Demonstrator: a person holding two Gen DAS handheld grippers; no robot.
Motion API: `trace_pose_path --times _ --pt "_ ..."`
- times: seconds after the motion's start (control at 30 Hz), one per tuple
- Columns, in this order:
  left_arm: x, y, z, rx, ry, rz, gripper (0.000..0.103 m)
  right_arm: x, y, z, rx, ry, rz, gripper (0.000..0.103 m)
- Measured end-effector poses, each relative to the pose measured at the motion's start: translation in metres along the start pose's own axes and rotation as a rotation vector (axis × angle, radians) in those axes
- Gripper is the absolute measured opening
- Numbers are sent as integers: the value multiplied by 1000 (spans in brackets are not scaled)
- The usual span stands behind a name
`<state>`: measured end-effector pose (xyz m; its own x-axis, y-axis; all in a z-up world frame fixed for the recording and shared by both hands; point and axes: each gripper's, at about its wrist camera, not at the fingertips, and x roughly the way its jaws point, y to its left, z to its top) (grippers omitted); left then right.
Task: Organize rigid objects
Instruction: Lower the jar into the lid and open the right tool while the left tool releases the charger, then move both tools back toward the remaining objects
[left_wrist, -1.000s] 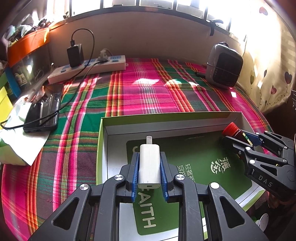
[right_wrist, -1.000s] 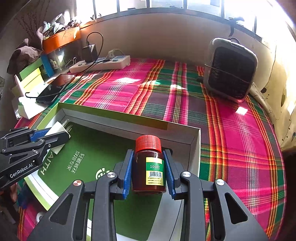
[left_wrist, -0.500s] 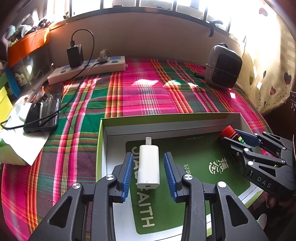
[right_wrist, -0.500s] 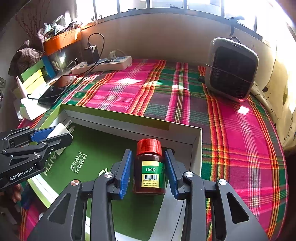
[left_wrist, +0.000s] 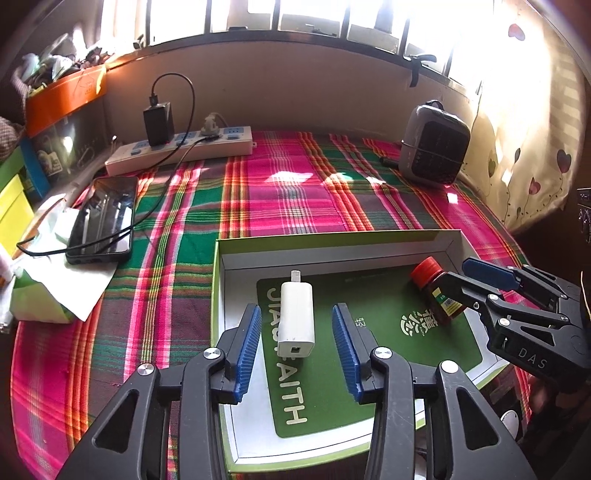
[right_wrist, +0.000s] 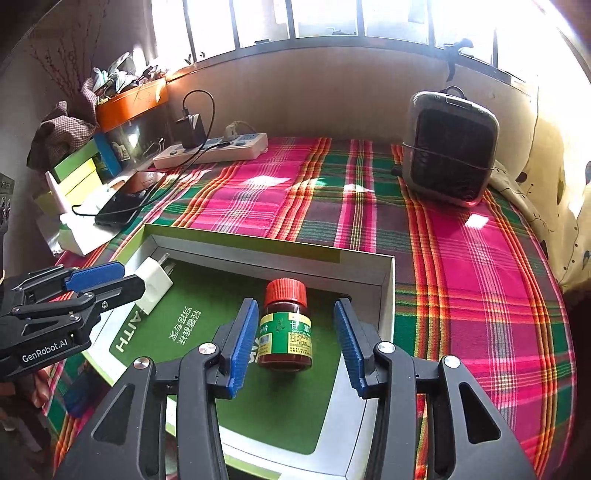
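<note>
Left wrist view: left gripper (left_wrist: 297, 341), jaws spread, white USB charger (left_wrist: 295, 319) lying loose between them in green-rimmed box (left_wrist: 218, 295). Right gripper (right_wrist: 297, 345), jaws spread around red-capped pill bottle (right_wrist: 286, 326), likewise released. Risk: bottle on its side, liable to roll if clipped on withdrawal.

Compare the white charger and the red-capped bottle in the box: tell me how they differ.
The charger is a white, blocky plug adapter; the bottle is round, dark brown, with a red cap and green label. The charger lies flat, prongs away from the left tongs; the bottle stands upright between the right tongs. Both sit free in the box, each between open tongs.
</note>
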<state>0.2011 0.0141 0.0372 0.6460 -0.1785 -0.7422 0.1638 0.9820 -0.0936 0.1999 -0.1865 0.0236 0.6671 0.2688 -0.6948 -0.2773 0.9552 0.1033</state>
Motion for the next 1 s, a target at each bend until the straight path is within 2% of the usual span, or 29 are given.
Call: trace_pose_path --times 0.53,1.0 --pt "-46 16 -23 -30 -48 5 40 -51 -5 -27 57 -67 5 45" --pt "-73 32 -67 -89 -48 -15 40 -94 -26 -85 153 -65 -18 45"
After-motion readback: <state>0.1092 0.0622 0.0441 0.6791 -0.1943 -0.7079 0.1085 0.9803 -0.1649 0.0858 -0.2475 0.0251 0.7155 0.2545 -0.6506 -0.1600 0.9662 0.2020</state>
